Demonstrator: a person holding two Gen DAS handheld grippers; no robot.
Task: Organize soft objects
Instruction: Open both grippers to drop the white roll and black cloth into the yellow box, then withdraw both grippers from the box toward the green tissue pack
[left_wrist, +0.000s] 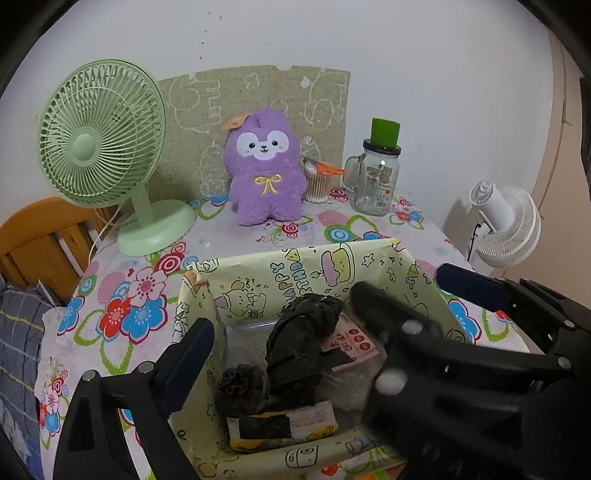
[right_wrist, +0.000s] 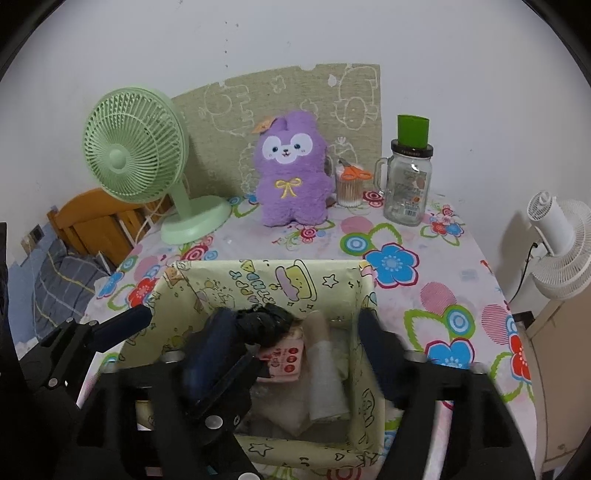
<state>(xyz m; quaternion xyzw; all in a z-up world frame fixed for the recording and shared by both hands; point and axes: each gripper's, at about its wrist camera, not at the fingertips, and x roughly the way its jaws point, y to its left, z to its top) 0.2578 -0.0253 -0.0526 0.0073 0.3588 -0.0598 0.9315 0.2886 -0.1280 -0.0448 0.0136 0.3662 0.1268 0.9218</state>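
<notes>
A box lined with yellow cartoon paper (left_wrist: 295, 266) (right_wrist: 207, 280) stands on the flowered table. Inside lies a black soft bundle (left_wrist: 299, 347) (right_wrist: 266, 321) on a pink tissue pack (left_wrist: 351, 341) (right_wrist: 284, 358), beside a black scrunchie (left_wrist: 236, 380), a yellow pack (left_wrist: 288, 424) and a white roll (right_wrist: 325, 380). My left gripper (left_wrist: 323, 299) is open, its fingers straddling the box's left half. My right gripper (right_wrist: 293, 314) is open over the box, its left finger (left_wrist: 388, 317) next to the bundle. A purple plush (left_wrist: 264, 170) (right_wrist: 291, 173) sits upright at the table's back.
At the back left stands a green fan (left_wrist: 103, 136). At the back right are a glass jar with a green lid (left_wrist: 373, 177) and a swab tub with orange scissors (left_wrist: 317, 181). A white fan (left_wrist: 506, 221) stands off the table's right edge, a wooden chair (left_wrist: 40, 236) to the left.
</notes>
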